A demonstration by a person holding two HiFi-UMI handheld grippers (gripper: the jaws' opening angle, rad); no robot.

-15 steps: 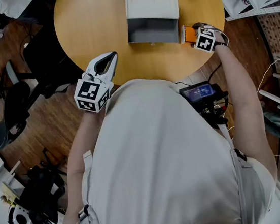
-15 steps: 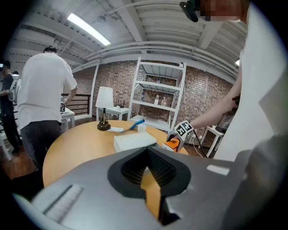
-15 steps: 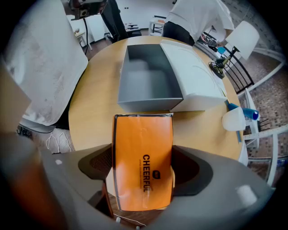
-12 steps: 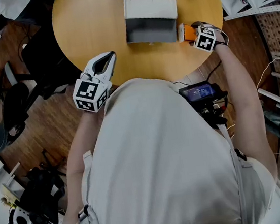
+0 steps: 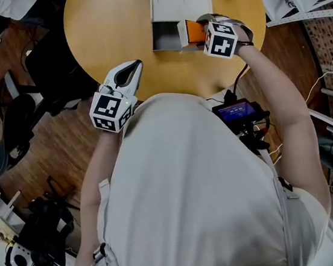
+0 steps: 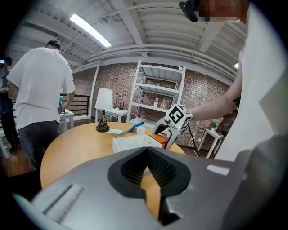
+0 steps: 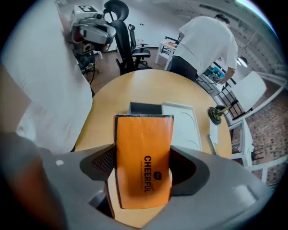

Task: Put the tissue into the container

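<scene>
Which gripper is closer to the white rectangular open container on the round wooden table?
Right. The right gripper, shut on an orange tissue pack, is at the white rectangular open container. The left gripper is at the round wooden table's near edge, well apart.

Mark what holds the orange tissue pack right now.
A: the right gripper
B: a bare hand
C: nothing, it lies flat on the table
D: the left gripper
A: the right gripper has the orange tissue pack clamped between its fingers, as its own view shows.
</scene>
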